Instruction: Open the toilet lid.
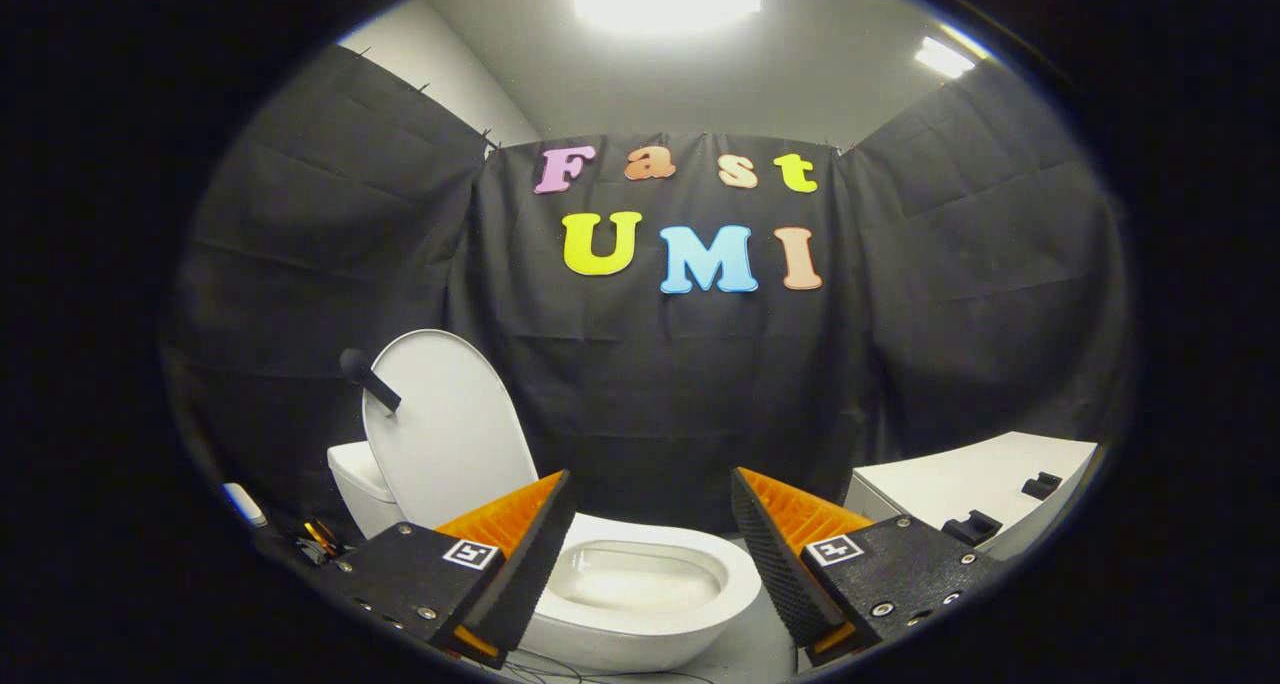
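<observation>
Standing raised, one toilet lid point(450, 434) leans beyond the gripper point(650, 499), jaws wide apart, holding nothing.

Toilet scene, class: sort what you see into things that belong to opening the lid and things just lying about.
Belongs to the job:
toilet lid, raised upright
black handle on the lid
toilet bowl
gripper, fingers apart, holding nothing

Just lying about:
white cabinet beside the toilet
small items on the floor by the tank

The gripper view looks forward along the gripper point(652, 484), whose spread fingers frame the toilet bowl point(640, 584), from close above and in front of it, facing the cloth wall point(650, 384) behind
</observation>
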